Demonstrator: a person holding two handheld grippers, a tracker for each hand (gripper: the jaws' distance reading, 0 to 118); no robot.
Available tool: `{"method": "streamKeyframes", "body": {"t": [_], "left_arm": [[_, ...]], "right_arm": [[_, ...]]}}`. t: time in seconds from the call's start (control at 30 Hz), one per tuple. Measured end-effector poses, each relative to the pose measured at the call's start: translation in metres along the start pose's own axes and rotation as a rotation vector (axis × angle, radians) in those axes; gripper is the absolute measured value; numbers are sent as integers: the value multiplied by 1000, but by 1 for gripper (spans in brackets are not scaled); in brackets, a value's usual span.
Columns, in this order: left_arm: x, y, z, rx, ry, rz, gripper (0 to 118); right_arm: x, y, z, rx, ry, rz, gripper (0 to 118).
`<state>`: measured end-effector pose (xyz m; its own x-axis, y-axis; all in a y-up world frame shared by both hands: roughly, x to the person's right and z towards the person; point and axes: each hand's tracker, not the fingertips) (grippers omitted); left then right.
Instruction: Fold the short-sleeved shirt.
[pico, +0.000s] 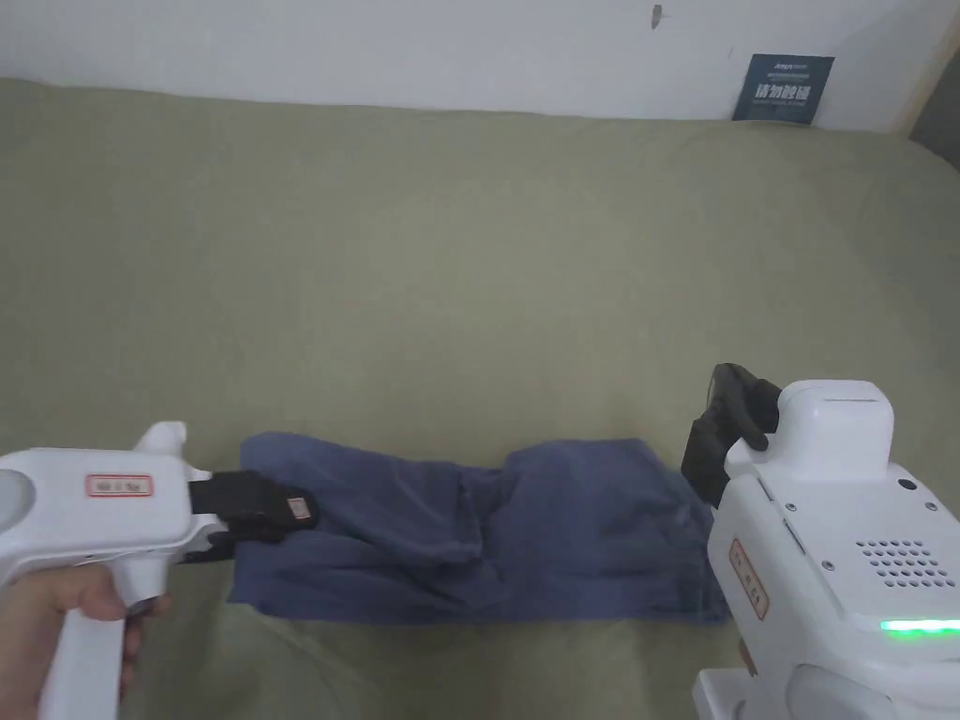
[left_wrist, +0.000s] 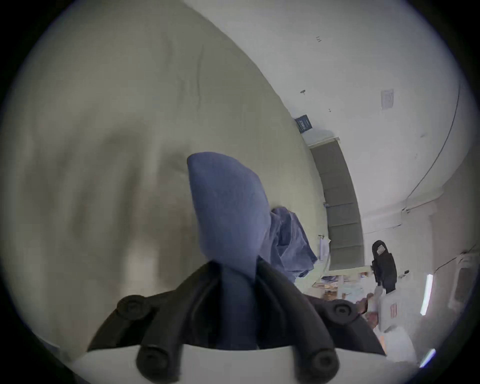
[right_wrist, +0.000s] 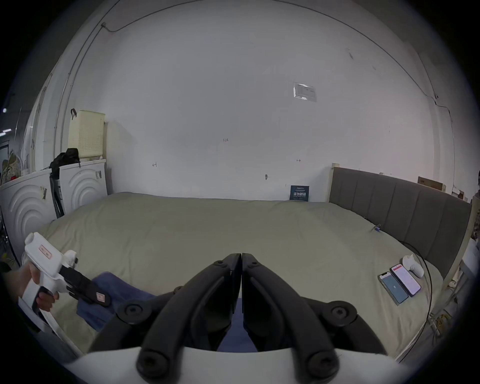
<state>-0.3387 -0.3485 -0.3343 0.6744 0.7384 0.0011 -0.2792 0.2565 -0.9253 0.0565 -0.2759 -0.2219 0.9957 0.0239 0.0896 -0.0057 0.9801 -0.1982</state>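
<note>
Jaws of left hand-held gripper (left_wrist: 233, 270) clamp blue shirt (pico: 525, 534); right hand-held gripper (right_wrist: 241, 259) closed, empty.

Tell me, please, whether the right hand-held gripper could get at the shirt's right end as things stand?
Probably yes: the right hand-held gripper hangs right over that end of the shirt, jaws shut and empty, and nothing lies between them.

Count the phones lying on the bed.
2, side by side on the bed near the headboard: a dark-screened phone and a lit-screened phone touching it. Others may lie out of sight.
</note>
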Motion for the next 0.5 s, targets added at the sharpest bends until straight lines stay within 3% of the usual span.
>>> {"method": "streamKeyframes", "body": {"t": [0.23,0.5], "left_arm": [[12,17,83,101,180,-138,10],[105,13,24,17,188,-351,10]], "right_arm": [[-1,4,4,17,18,5,7],[0,3,6,3,9,-1,7]]}}
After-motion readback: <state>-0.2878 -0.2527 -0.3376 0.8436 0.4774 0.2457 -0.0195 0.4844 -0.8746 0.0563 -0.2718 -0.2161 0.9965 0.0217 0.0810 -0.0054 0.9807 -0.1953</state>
